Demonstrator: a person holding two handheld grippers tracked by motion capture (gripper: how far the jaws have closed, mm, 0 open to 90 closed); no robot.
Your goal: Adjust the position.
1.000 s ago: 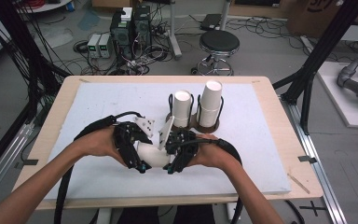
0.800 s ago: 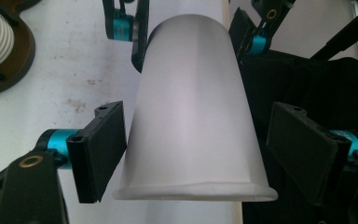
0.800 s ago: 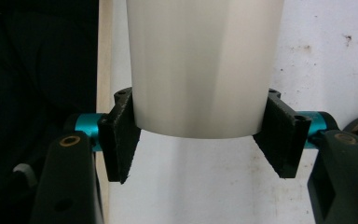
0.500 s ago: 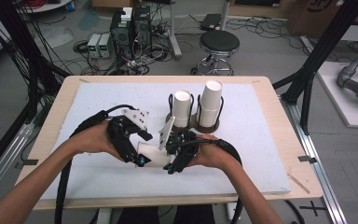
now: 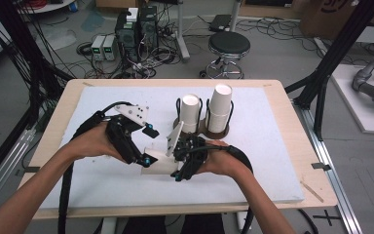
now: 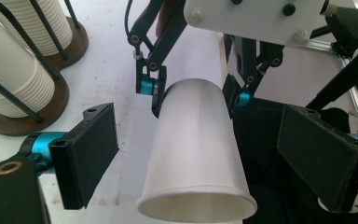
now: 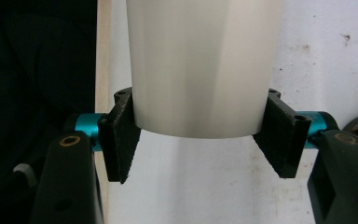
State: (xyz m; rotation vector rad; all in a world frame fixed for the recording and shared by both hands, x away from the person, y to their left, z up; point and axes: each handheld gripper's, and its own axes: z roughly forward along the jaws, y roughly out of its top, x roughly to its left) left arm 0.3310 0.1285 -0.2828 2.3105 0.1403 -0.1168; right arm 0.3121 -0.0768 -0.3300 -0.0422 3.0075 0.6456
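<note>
One paper cup (lying sideways, just before the cup rack) is clamped by the right gripper; the left gripper has just been opening, pads clear of it.

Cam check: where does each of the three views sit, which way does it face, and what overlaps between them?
High view: fixed above the person's side, looking forward and down on the table; both forearms, left gripper and right gripper show.
Left gripper view: rides the left gripper, looks along its open jaws, which have just been opening, at the paper cup; the right gripper clamps the cup's closed end.
Right gripper view: rides the right gripper, facing down on the cup it grips.
Shared: the cup in all three; cup stacks in high and left gripper views.
</note>
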